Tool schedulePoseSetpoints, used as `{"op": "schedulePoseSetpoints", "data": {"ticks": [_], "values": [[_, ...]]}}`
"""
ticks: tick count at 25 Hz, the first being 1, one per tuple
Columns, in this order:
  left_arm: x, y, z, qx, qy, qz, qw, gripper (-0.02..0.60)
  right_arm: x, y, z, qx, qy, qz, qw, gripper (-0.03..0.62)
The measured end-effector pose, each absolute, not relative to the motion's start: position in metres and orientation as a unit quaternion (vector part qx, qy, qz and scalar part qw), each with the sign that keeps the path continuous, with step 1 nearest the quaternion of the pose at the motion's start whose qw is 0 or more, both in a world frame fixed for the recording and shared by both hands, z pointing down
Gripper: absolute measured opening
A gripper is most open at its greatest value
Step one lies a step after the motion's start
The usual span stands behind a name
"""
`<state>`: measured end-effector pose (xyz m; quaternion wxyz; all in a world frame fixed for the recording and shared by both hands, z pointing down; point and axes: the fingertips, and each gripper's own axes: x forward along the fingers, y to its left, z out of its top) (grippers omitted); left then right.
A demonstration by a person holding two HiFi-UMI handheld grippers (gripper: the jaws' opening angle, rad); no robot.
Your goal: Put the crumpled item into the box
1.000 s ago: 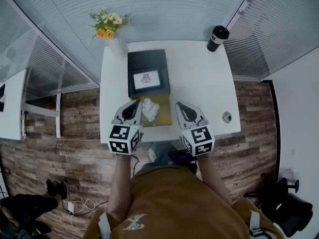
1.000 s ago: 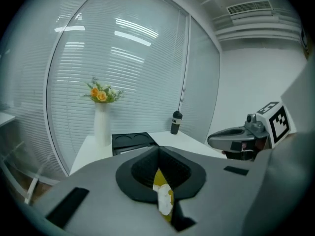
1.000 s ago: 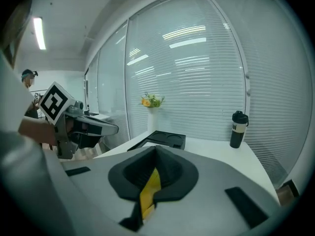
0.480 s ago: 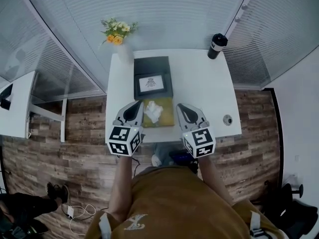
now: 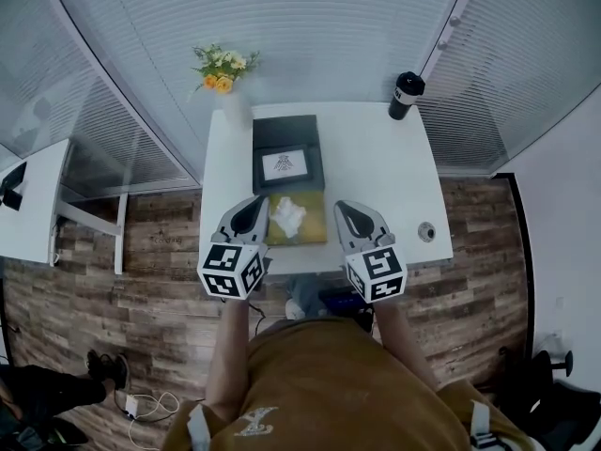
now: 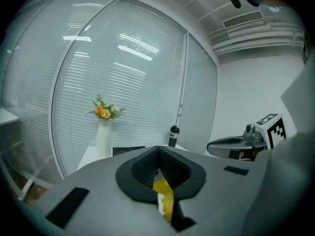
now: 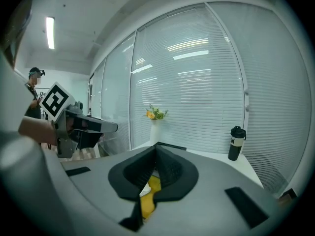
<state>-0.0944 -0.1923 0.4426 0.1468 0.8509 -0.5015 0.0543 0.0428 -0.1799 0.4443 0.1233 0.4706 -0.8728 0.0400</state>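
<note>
**Crumpled item untouched between two closed grippers**

The white crumpled item (image 5: 286, 216) lies on a yellow pad (image 5: 315, 227) at the near edge of the table (image 5: 376, 186), just where it lay a second ago; only the head view has drifted. The left gripper (image 5: 251, 207) and right gripper (image 5: 346, 210) flank it just beside, jaws together and empty, so no pickup has begun. The black box (image 5: 282, 132) sits just beyond the pad, nothing between. A vase of flowers (image 5: 223, 64) far left and a dark flask (image 5: 405, 95) far right stand well apart.
</note>
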Motion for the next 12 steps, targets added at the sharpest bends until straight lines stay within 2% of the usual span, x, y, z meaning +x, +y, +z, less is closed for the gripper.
{"op": "schedulePoseSetpoints", "data": {"ticks": [12], "values": [[-0.1024,-0.1913,0.4463,0.846,-0.507,0.052,0.154,0.023,0.0415,-0.1744,0.4463,0.466,-0.874,0.038,0.129,0.011]]}}
